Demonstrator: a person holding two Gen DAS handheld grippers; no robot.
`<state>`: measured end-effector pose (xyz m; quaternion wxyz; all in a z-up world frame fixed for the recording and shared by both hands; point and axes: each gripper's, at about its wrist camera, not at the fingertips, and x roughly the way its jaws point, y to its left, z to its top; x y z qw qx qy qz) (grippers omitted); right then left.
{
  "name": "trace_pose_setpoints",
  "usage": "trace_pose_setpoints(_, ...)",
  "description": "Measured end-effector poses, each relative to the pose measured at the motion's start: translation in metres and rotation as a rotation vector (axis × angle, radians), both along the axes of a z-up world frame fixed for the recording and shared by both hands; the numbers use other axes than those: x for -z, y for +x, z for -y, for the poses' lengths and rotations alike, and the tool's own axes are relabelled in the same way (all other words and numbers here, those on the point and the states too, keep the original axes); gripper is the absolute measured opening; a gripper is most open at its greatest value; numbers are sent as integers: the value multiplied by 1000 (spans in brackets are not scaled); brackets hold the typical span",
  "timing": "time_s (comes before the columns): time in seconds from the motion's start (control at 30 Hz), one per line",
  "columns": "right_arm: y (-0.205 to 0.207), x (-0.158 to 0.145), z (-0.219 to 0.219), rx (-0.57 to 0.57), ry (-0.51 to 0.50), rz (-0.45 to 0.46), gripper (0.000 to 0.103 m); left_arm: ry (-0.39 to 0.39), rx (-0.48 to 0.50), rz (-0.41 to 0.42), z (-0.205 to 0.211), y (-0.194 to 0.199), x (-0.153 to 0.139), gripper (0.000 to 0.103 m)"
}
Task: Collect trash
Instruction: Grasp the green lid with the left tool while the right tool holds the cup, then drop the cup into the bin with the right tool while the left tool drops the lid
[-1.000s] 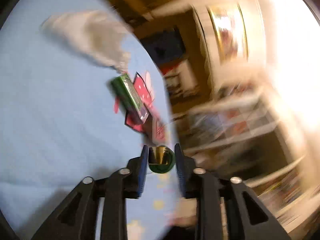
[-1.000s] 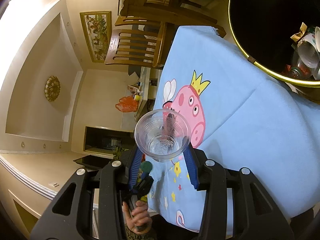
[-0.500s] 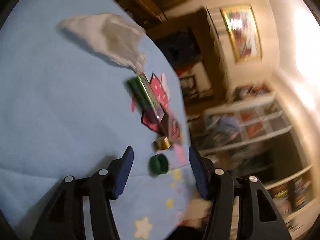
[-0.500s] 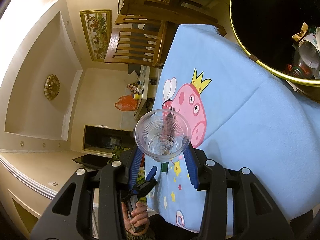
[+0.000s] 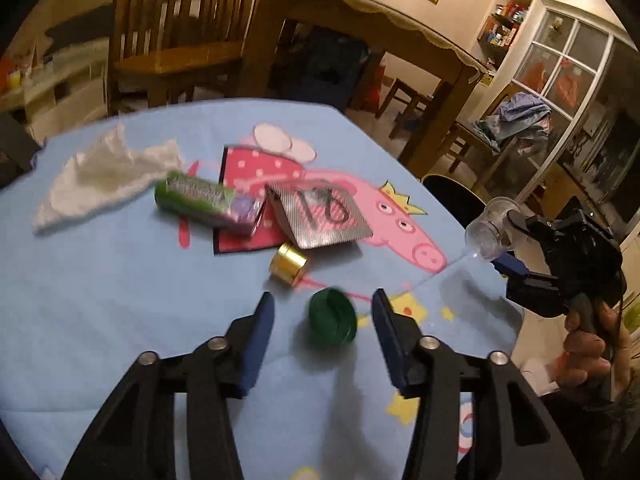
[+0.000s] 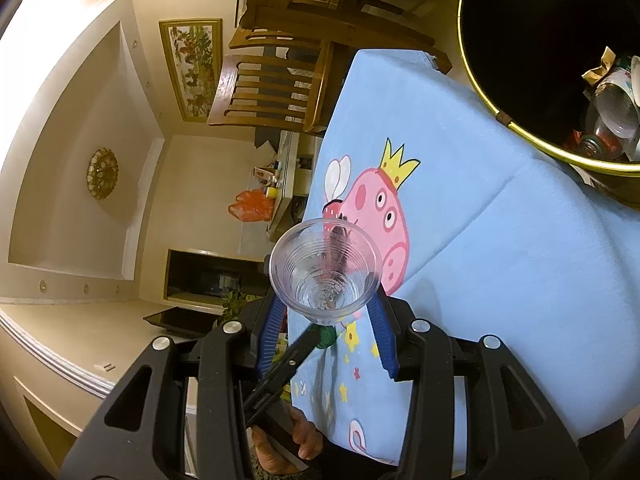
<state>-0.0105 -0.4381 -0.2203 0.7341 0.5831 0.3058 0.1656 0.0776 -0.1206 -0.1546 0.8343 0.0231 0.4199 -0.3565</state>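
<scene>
My left gripper [image 5: 322, 306] is open just above the blue cloth, its fingers on either side of a green bottle cap [image 5: 332, 317] that lies free. A gold cap [image 5: 288, 263], a silver foil packet [image 5: 324, 216], a green wrapped pack [image 5: 208, 199] and a crumpled white tissue [image 5: 100, 172] lie beyond it. My right gripper [image 6: 326, 312] is shut on a clear plastic cup [image 6: 325, 272], mouth toward the camera. It also shows in the left wrist view [image 5: 490, 236] at the table's right edge. The black bin with a gold rim [image 6: 500, 114] holds trash at the upper right.
The blue Peppa Pig cloth [image 5: 100, 300] covers the table. Wooden chairs [image 5: 168, 36] and a larger wooden table [image 5: 360, 20] stand behind it. A chair with clothes [image 5: 516, 120] is at the right. The bin sits beyond the cloth's far edge in the right wrist view.
My left gripper opened and let go of the green cap, which now lies on the cloth between the fingers. The left view swung level. The right gripper held still with the cup.
</scene>
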Motion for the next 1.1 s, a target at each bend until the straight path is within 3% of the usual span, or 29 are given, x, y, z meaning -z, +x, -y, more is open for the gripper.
trace_pose_setpoints(0.13, 0, 0, 1, 1, 0, 0, 41, 65, 4, -1, 14, -8, 14, 59)
trace_pose_setpoints(0.23, 0, -1, -1, -3, -12, -1, 41, 130, -2, 60, 25, -10, 17, 63)
trace_pose_setpoints(0.27, 1, -2, -2, -6, -24, -3, 41, 159, -8, 74, 26, -11, 17, 60)
trace_pose_setpoints(0.33, 3, -7, -7, -20, -66, -5, 41, 205, -30, 102, 31, -10, 18, 34)
trace_pose_setpoints(0.43, 5, -23, -16, -36, -177, -1, 40, 132, -43, 26, 21, 2, 14, 29)
trace_pose_setpoints(0.6, 4, -44, -15, -16, -272, 33, 40, 113, -176, 51, -14, 9, 2, 29)
trace_pose_setpoints(0.67, 4, -58, -15, -13, -355, 43, 40, 112, -212, 137, -21, 1, -18, 29)
trace_pose_setpoints(0.7, 5, -70, -16, -8, -450, 48, 40, 116, -208, 179, -18, -5, -27, 29)
trace_pose_setpoints(0.77, 7, -90, -13, 11, -620, 47, 40, 130, -150, 293, 6, -20, -54, 30)
trace_pose_setpoints(0.83, 7, -103, -10, 32, -761, 36, 40, 126, -81, 355, 34, -30, -70, 30)
trace_pose_setpoints(1.0, 6, -93, 19, 90, -1069, -106, 40, 106, 67, 378, 109, -44, -71, 30)
trace_pose_setpoints(1.1, 8, -83, 50, 123, -1131, -184, 40, 96, 133, 355, 148, -45, -63, 30)
